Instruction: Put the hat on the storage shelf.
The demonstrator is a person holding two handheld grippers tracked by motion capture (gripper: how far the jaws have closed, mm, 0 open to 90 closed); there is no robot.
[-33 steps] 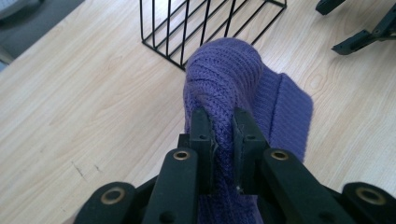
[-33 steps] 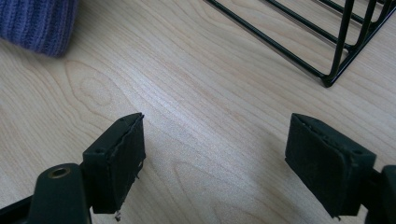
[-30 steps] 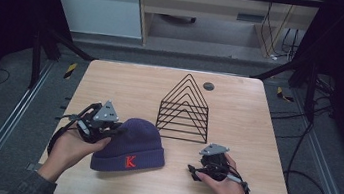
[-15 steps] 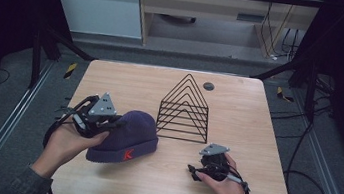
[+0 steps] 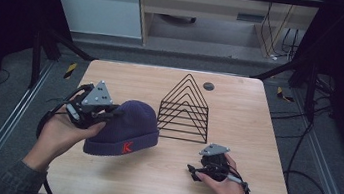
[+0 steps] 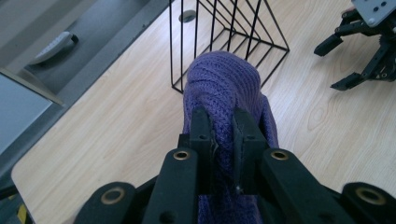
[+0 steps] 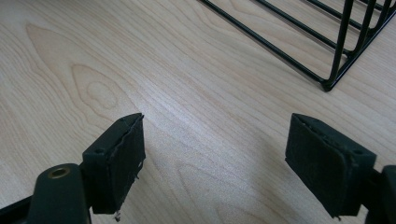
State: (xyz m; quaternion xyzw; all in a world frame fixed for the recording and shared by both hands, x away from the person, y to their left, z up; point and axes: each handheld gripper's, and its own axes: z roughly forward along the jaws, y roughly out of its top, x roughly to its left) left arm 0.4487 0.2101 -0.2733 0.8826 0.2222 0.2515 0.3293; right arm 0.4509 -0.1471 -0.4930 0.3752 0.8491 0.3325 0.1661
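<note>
Left gripper (image 6: 223,140) pinches the purple beanie (image 5: 125,127) by its crown near the desk's left edge; wire rack (image 5: 186,110) stands just beyond; right gripper (image 7: 215,163) rests spread, empty.

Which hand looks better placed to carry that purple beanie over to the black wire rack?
Left, probably. The left gripper is clamped on the beanie beside the rack; the right gripper is open over bare table.
</note>
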